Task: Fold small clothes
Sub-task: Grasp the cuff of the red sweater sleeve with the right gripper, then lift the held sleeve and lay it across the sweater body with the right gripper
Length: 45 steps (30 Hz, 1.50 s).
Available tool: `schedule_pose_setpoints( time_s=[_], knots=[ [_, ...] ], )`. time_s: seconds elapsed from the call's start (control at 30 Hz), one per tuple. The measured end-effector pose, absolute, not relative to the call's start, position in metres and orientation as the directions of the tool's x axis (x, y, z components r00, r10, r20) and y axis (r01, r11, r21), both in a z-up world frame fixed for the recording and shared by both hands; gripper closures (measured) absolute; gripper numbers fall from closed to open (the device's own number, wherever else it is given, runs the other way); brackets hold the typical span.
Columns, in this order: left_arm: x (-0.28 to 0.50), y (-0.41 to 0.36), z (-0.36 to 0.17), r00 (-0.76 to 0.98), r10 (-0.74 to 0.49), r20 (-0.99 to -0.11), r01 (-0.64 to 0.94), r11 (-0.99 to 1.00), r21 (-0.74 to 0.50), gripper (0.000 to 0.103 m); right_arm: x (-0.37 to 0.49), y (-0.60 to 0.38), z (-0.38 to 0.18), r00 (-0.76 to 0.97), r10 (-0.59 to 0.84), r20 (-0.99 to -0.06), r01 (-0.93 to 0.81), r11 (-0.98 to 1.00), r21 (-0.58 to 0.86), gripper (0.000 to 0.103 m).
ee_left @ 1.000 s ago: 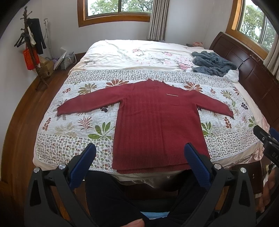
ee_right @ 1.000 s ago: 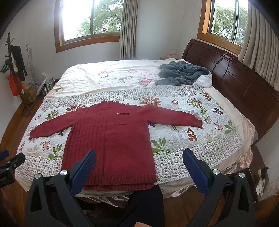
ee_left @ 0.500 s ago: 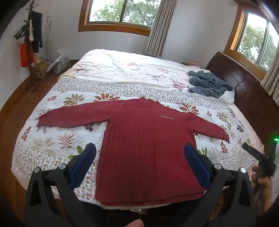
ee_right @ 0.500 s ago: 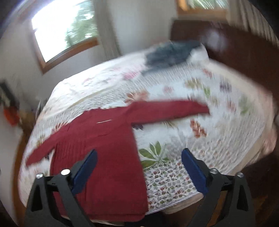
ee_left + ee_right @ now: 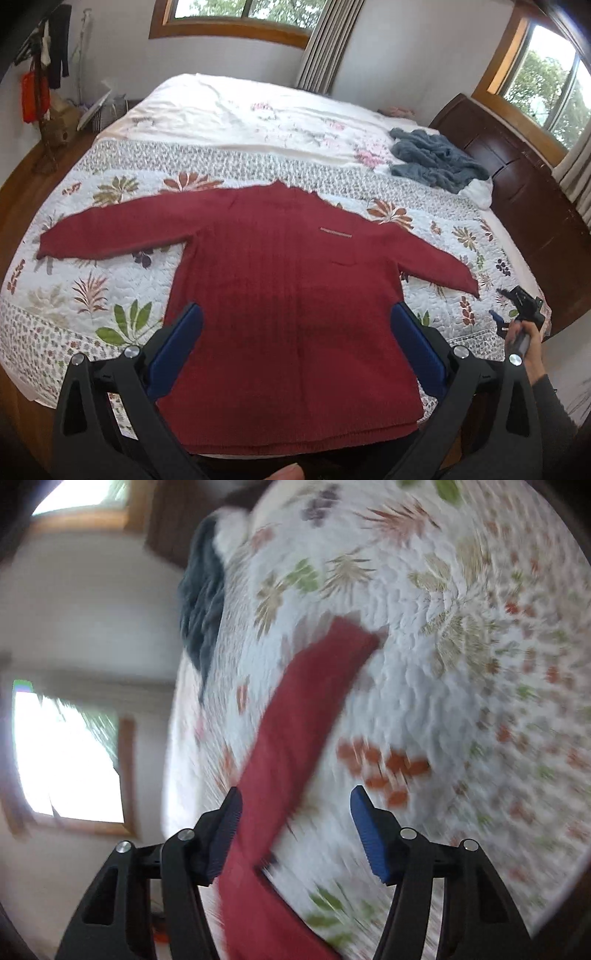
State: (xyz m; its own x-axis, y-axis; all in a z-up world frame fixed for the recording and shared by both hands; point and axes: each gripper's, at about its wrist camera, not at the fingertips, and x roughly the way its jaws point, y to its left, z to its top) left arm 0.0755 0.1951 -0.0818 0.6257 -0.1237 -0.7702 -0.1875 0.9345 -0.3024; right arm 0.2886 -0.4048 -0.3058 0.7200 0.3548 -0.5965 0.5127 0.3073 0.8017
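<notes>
A red sweater (image 5: 288,295) lay flat on the bed's floral quilt (image 5: 92,280), sleeves spread wide. The left tool (image 5: 295,343) hung released above its hem. The right tool (image 5: 295,830), also released, hovered over the right sleeve (image 5: 295,716), gripping nothing.

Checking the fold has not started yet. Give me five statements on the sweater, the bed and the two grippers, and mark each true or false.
1. The red sweater lies flat with both sleeves spread out. True.
2. The left gripper is clamped on the hem. False: its jaws stand wide apart, holding nothing.
3. A grey-blue blanket lies crumpled near the headboard. True.
4. The right gripper is shut on a sleeve. False: it is open, with the sleeve ahead of it.
5. The sweater rests on a plain white sheet. False: it lies on a floral quilt.
</notes>
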Motion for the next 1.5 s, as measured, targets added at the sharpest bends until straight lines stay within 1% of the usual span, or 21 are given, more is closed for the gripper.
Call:
schedule_pose_setpoints(
  time_s=[0.07,0.17,0.2,0.27,0.43,0.53,0.63,0.67,0.7,0.73,0.77,0.87,1.0,1.1,1.2,1.27,1.4,1.5],
  knots=[
    [0.086,0.195,-0.091,0.604,-0.135,-0.785,-0.199,0.929,-0.313,0.003,0.306,-0.424,-0.324,0.752,0.339,-0.565,0.516,0.231,0.825,0.041],
    [0.098,0.194,-0.104,0.58,-0.153,-0.8,-0.212,0.92,-0.329,0.003,0.33,-0.446,-0.346,0.77,0.314,-0.556,0.526,0.182,0.831,0.047],
    [0.101,0.193,-0.108,0.572,-0.157,-0.805,-0.215,0.918,-0.332,0.003,0.337,-0.451,-0.353,0.769,0.309,-0.559,0.533,0.174,0.828,0.049],
    [0.109,0.192,-0.116,0.558,-0.16,-0.814,-0.223,0.916,-0.333,0.003,0.35,-0.459,-0.366,0.766,0.296,-0.57,0.547,0.164,0.821,0.05],
    [0.123,0.186,-0.129,0.54,-0.159,-0.827,-0.232,0.916,-0.327,0.003,0.375,-0.469,-0.391,0.744,0.286,-0.605,0.581,0.172,0.796,0.051],
    [0.13,0.184,-0.139,0.522,-0.184,-0.833,-0.234,0.908,-0.348,0.003,0.383,-0.468,-0.396,0.743,0.278,-0.608,0.581,0.183,0.793,0.052],
    [0.135,0.181,-0.145,0.512,-0.196,-0.836,-0.232,0.906,-0.355,0.003,0.389,-0.47,-0.399,0.742,0.273,-0.612,0.583,0.189,0.79,0.058],
    [0.136,0.18,-0.147,0.507,-0.205,-0.837,-0.235,0.902,-0.363,0.003,0.391,-0.471,-0.4,0.74,0.273,-0.615,0.583,0.195,0.789,0.063],
    [0.136,0.181,-0.149,0.504,-0.215,-0.836,-0.238,0.896,-0.374,0.003,0.396,-0.472,-0.4,0.735,0.274,-0.621,0.587,0.204,0.784,0.073],
    [0.137,0.183,-0.15,0.501,-0.227,-0.835,-0.246,0.888,-0.389,0.003,0.398,-0.473,-0.399,0.727,0.276,-0.629,0.591,0.216,0.777,0.081],
    [0.137,0.184,-0.151,0.5,-0.229,-0.835,-0.252,0.884,-0.393,0.003,0.398,-0.474,-0.396,0.724,0.277,-0.632,0.589,0.23,0.775,0.086],
    [0.134,0.189,-0.149,0.5,-0.219,-0.838,-0.269,0.88,-0.391,0.003,0.395,-0.477,-0.369,0.757,0.224,-0.614,0.553,0.281,0.784,0.089],
    [0.128,0.2,-0.147,0.513,-0.218,-0.831,-0.291,0.866,-0.406,0.003,0.398,-0.464,-0.329,0.76,0.196,-0.619,0.507,0.417,0.754,0.09],
    [0.128,0.207,-0.149,0.51,-0.246,-0.824,-0.304,0.845,-0.44,0.003,0.405,-0.452,-0.298,0.777,0.188,-0.601,0.459,0.485,0.744,0.09],
    [0.127,0.212,-0.15,0.504,-0.269,-0.82,-0.307,0.832,-0.462,0.003,0.417,-0.426,-0.26,0.782,0.175,-0.598,0.403,0.589,0.7,0.09],
    [0.127,0.215,-0.15,0.506,-0.28,-0.816,-0.297,0.831,-0.47,0.003,0.421,-0.401,-0.234,0.786,0.17,-0.594,0.355,0.663,0.659,0.09],
    [0.129,0.223,-0.15,0.51,-0.296,-0.808,-0.295,0.821,-0.488,0.003,0.427,-0.342,-0.185,0.799,0.199,-0.568,0.249,0.75,0.612,0.09],
    [0.13,0.228,-0.144,0.539,-0.306,-0.785,-0.27,0.82,-0.505,0.003,0.425,-0.299,-0.162,0.807,0.219,-0.548,0.177,0.796,0.578,0.09]
  ],
)
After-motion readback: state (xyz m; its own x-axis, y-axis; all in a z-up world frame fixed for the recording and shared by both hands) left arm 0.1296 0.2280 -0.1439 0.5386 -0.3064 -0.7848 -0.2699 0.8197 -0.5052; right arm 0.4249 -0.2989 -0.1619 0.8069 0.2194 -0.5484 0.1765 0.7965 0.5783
